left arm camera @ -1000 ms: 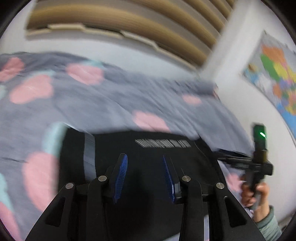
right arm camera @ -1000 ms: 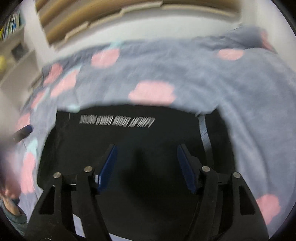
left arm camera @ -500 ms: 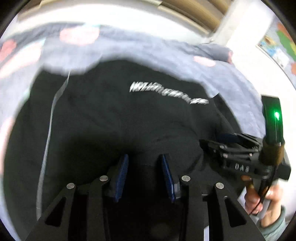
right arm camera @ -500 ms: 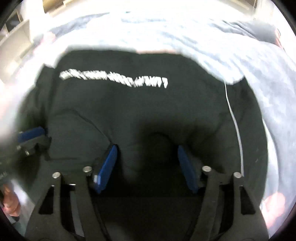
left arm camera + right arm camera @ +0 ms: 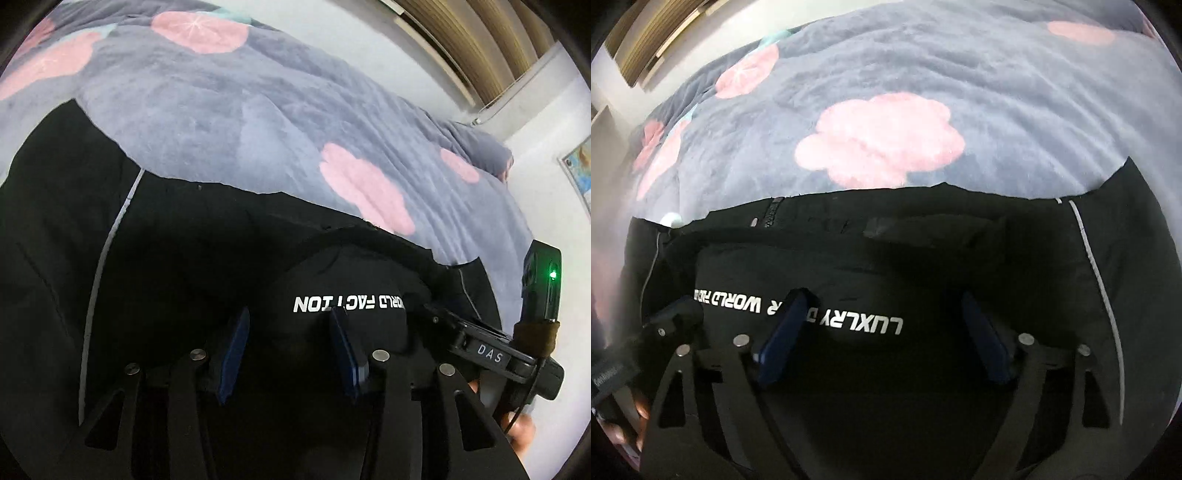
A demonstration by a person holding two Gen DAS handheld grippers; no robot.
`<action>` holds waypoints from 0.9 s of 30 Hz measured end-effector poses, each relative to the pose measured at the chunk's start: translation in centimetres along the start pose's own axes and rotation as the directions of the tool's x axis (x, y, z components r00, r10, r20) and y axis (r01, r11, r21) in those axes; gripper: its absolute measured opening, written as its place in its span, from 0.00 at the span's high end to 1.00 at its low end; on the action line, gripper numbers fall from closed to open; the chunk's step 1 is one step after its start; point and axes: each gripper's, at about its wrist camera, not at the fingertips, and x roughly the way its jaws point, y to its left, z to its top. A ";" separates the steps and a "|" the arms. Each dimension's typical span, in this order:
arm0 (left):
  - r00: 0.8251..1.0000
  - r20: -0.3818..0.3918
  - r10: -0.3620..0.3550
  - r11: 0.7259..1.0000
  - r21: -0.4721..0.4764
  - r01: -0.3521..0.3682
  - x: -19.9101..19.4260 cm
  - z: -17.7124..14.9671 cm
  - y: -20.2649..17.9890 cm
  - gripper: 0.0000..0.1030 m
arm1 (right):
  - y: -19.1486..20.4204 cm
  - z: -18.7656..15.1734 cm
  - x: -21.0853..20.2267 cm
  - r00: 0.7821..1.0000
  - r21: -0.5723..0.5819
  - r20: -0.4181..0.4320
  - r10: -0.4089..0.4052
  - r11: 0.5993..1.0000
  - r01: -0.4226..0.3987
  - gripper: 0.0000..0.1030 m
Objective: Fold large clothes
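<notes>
A large black garment [image 5: 177, 266] with white piping and white lettering lies on a grey bed cover; it also fills the lower half of the right wrist view [image 5: 923, 258]. A folded-over layer carries the lettering, upside down to me. My left gripper [image 5: 288, 332] hangs low over that layer with its blue pads apart, nothing between them. My right gripper [image 5: 882, 317] is wide open over the lettering, empty. Each gripper shows at the edge of the other's view: the right gripper [image 5: 491, 354], the left gripper [image 5: 665, 332].
The grey bed cover [image 5: 280, 122] with pink cloud shapes stretches behind the garment, also in the right wrist view [image 5: 960, 74]. A white wall and wooden slats [image 5: 480, 44] lie beyond. A map poster [image 5: 580, 166] hangs at right.
Both grippers have swung down close over the garment. The lettered part now lies folded over, with its text upside down. The jaws have stayed apart.
</notes>
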 end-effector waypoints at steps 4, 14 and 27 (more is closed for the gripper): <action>0.995 0.026 0.097 0.990 0.098 -0.099 -0.7 -0.4 -1.9 0.54 | -0.2 -1.0 -1.6 1.000 -0.001 0.023 0.003 1.000 -0.003 0.17; 0.983 0.179 0.050 0.981 0.175 -0.082 -15.6 -9.4 -1.2 0.44 | 1.5 -11.7 -14.5 0.990 -0.158 0.083 0.113 0.982 -0.099 0.29; 0.981 0.072 0.182 0.973 0.130 -0.190 -9.7 -11.9 2.6 0.44 | 2.8 -14.6 -8.3 0.998 -0.177 -0.036 0.044 0.983 -0.050 0.32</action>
